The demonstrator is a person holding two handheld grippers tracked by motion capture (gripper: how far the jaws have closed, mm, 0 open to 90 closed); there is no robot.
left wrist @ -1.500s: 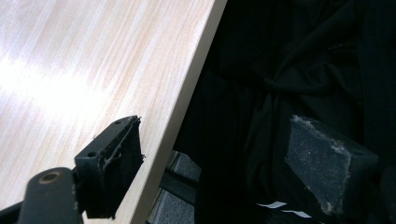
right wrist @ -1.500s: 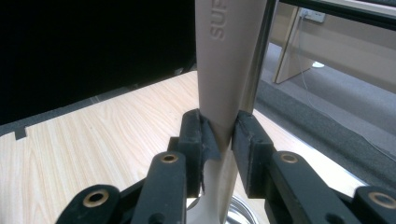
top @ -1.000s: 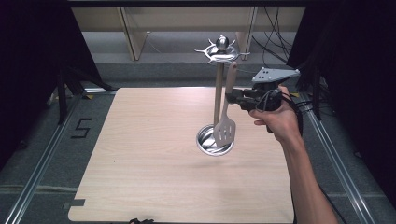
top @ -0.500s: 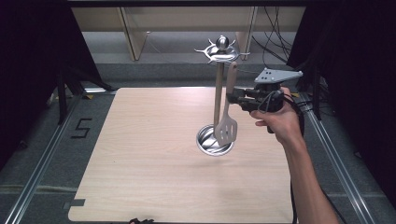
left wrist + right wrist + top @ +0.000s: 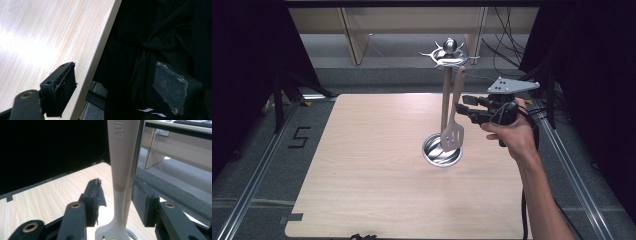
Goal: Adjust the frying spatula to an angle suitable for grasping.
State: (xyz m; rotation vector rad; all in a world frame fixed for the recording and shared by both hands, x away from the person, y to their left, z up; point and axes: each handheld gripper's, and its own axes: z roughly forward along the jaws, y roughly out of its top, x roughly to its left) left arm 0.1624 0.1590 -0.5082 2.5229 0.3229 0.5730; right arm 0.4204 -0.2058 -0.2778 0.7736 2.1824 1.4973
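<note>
Hanging from the rack (image 5: 447, 75) near the tabletop's (image 5: 362, 170) far edge, the spatula (image 5: 453, 122) seems hooked. The right gripper (image 5: 462, 107) has just been opening, spatula between unpressing pads; back straight away without nudging it.

My right gripper (image 5: 462, 107) has a black body topped by a grey three-cornered plate (image 5: 510, 85) with small holes. A black cable (image 5: 524, 210) trails back from it along my forearm, which is bare with no sleeve. Its black jaw arms carry brass-coloured rivets and rough, frayed black pads (image 5: 95, 198). My left gripper (image 5: 117, 85) has matching black pads (image 5: 172, 87), their edges worn and speckled.
</note>
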